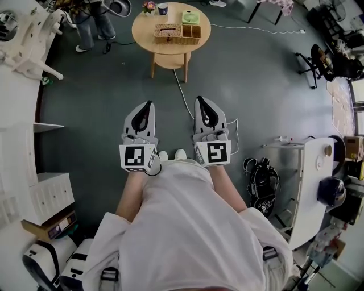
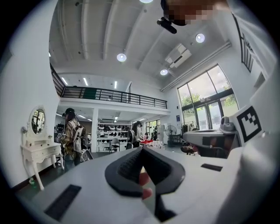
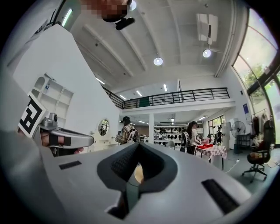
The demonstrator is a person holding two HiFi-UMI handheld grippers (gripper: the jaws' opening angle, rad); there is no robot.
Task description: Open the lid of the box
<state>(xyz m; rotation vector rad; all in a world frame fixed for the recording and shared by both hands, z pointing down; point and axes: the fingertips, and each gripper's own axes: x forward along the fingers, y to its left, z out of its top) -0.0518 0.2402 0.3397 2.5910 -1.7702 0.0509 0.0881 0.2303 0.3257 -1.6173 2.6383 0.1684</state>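
The box (image 1: 168, 33) is a woven wicker one with its lid down, on a round wooden table (image 1: 147, 29) far ahead in the head view. Both grippers are held side by side at waist height, well short of the table and pointing towards it. My left gripper (image 1: 148, 105) has its black jaws pressed together with nothing between them; its tips also meet in the left gripper view (image 2: 141, 151). My right gripper (image 1: 200, 101) is likewise shut and empty, with its tips closed in the right gripper view (image 3: 138, 147). Neither gripper view shows the box.
Beside the box sit a compartmented wicker tray (image 1: 191, 33), a green item (image 1: 191, 17), a cup (image 1: 163, 8) and small flowers (image 1: 149, 7). A white cable (image 1: 183, 98) runs across the grey floor. A backpack (image 1: 263, 182) and white cabinet (image 1: 307, 187) stand right, white furniture (image 1: 25, 45) left, a person (image 1: 91, 25) behind.
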